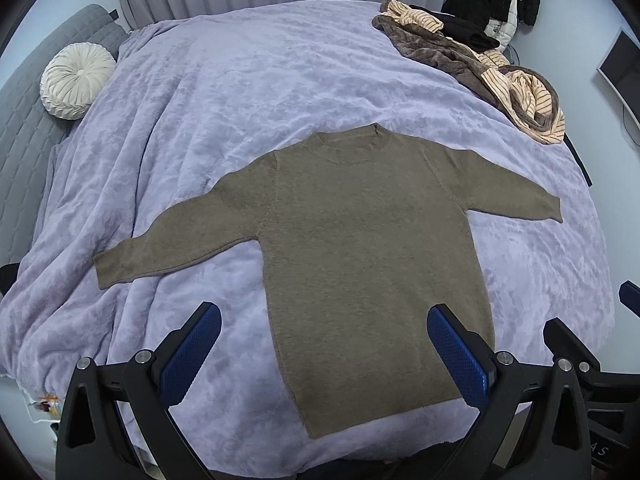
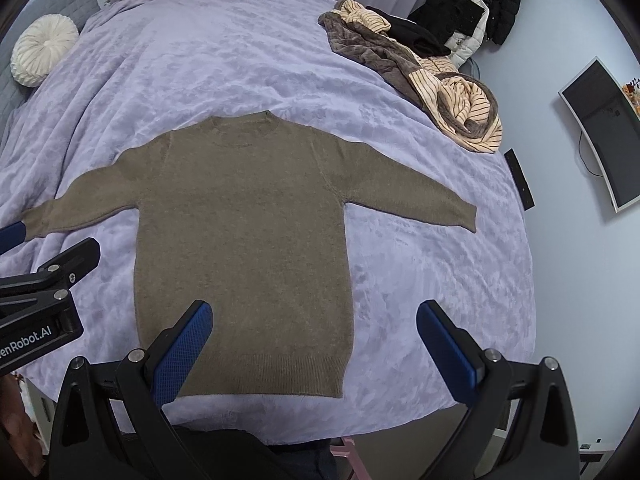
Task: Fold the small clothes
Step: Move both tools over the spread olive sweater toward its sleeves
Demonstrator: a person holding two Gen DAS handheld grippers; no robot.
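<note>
Sweater (image 1: 360, 240) spread flat on bed (image 1: 240, 100), sleeves out; soft, limp knit, likely light; best pinched at cuff or hem corner; left gripper (image 1: 324, 360) and right gripper (image 2: 316, 352) both agape, empty.

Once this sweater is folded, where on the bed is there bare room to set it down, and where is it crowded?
Free: the wide blanket stretch between the sweater collar, the round cushion and the curtain. Another bare patch lies right of the sweater's body, below its sleeve. Crowded: the far right corner, where the striped clothes pile lies. Both grippers, left and right, hang open above the hem.
</note>
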